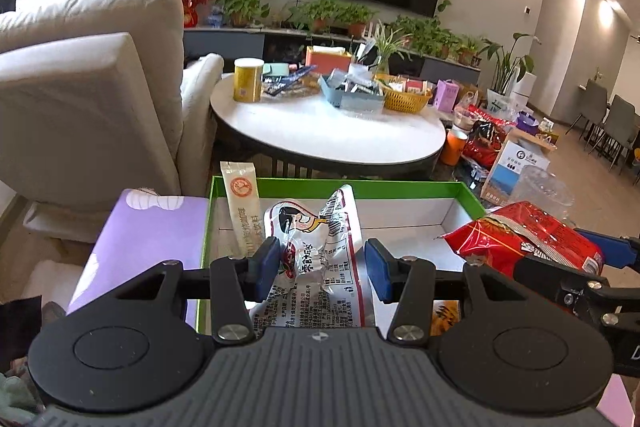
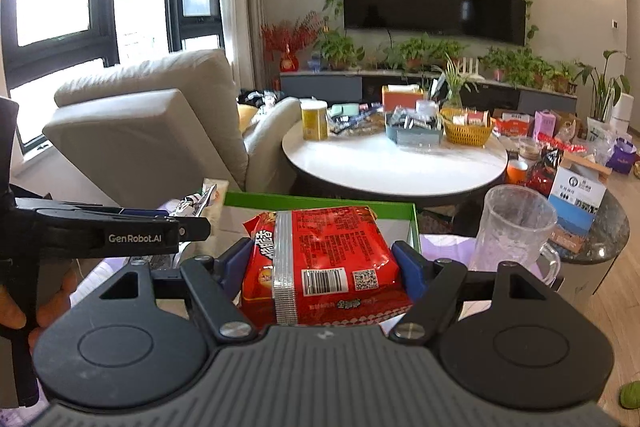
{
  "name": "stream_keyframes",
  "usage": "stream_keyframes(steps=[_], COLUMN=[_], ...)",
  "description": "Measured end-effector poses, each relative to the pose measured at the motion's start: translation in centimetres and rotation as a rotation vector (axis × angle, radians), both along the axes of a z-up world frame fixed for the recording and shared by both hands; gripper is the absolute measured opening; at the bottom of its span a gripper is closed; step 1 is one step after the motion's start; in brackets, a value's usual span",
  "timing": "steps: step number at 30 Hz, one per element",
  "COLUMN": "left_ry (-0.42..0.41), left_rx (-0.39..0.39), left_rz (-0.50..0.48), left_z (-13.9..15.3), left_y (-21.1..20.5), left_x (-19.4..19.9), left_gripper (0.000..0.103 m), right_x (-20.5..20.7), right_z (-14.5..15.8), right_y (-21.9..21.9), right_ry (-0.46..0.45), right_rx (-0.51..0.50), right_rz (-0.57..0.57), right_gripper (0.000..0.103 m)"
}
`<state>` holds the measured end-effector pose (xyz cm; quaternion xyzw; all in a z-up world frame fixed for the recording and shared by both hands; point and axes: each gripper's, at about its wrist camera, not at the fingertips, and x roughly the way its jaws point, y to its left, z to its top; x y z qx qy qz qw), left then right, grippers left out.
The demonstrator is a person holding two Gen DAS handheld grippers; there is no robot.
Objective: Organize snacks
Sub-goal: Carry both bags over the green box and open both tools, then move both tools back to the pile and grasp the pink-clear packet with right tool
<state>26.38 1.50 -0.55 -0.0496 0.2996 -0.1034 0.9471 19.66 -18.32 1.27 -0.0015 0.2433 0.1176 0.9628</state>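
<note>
Your right gripper (image 2: 324, 263) is clamped on the crinkly red foil snack bag (image 2: 324, 263) mid-frame, held over the green-rimmed white cardboard box (image 2: 414, 223), probably so it drops straight in. Your left gripper (image 1: 320, 269) sits spread wide around the clear cartoon-print wrapper (image 1: 316, 247) lying in that box, gripping nothing.

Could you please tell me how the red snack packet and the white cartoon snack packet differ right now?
The red snack packet looks full and puffy, while the white cartoon snack packet is crumpled and partly transparent. The red one is clamped in the right gripper; the white one sits between the open fingers of the left gripper. Both are over the green-rimmed box, barcodes showing.
</note>
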Motion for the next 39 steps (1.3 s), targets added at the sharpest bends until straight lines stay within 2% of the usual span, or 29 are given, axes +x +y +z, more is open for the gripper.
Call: stream_keyframes(steps=[12,16,19,23,26,29,34,39], left_ry=[0.013,0.05,0.097,0.084,0.076,0.061,0.033,0.012], left_rx=[0.022,0.027,0.039,0.048,0.05,0.048,0.039,0.001], left_rz=[-0.009,-0.014,-0.02,-0.015,-0.01,-0.003,0.02,0.058], left_z=[-1.1,-1.8,-2.3,-2.1,-1.5,-0.9,0.2,1.3], left_y=[-0.7,-0.8,-0.9,-0.8,-0.7,-0.3,1.4,3.7], left_x=[2.5,2.9,3.0,2.4,2.1,1.5,-0.4,-3.6], left_gripper=[0.044,0.045,0.046,0.057,0.058,0.058,0.059,0.059], right_x=[3.2,3.5,3.3,2.4,2.0,1.1,-0.9,-3.1], right_z=[-1.9,-2.1,-2.3,-2.1,-1.9,-1.4,-0.2,0.8], right_y=[0.7,0.6,0.6,0.4,0.2,0.2,0.3,-1.1], right_ry=[0.06,0.067,0.042,0.005,0.008,-0.036,-0.122,-0.109], right_rx=[0.008,0.013,0.017,0.029,0.043,0.038,-0.047,0.035], right_rz=[-0.026,-0.034,-0.054,-0.073,-0.07,-0.113,-0.214,-0.224], right_gripper=[0.065,0.065,0.066,0.066,0.066,0.066,0.066,0.066])
